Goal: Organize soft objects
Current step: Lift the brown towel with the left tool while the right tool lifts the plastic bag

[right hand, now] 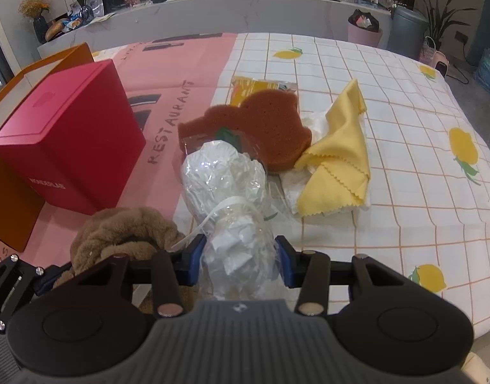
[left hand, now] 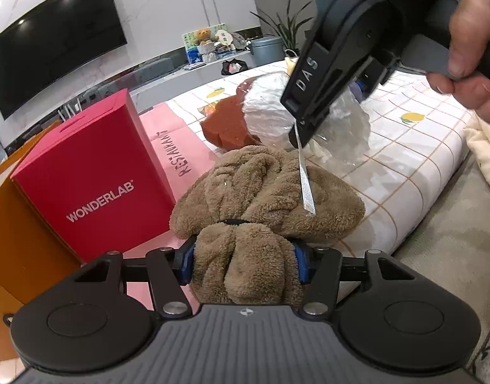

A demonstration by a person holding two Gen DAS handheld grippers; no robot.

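The brown fleece bundle [left hand: 264, 198] lies on the surface [right hand: 389, 192] beside the red box [left hand: 88, 172], at about 9 o'clock; the left tongs [left hand: 245, 264] pinch its near end. At 1 o'clock, the right tongs [right hand: 241, 256] grip a cellophane-wrapped white bundle [right hand: 225, 179], with a brown sponge [right hand: 261, 128] and yellow cloth [right hand: 338, 160] beyond.

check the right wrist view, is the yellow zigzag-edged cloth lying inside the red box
No, the yellow zigzag-edged cloth lies on the checked tablecloth, apart from the closed red box.
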